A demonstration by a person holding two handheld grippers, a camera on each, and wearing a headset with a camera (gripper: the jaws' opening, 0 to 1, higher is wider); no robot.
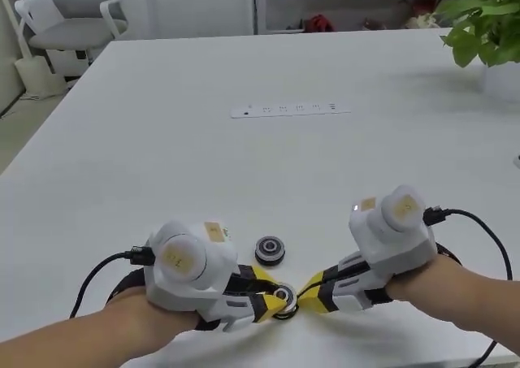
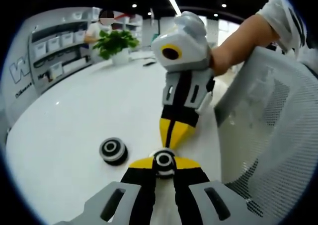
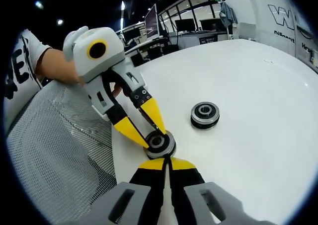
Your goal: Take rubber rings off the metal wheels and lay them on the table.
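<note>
My hands face each other low over the table (image 1: 244,165), my left gripper (image 2: 164,162) clamped on a metal wheel (image 3: 159,143), my right gripper (image 3: 169,161) pressed together, tips touching its rim.

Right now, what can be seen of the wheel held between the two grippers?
The wheel is small and round: a shiny metal hub with a dark centre hole, and a black ring around it that looks like rubber. It sits at the near edge of the white table, clamped between the yellow fingers of the left gripper. The right gripper, its tips closed together, touches the rim; whether it pinches the ring is unclear.
</note>
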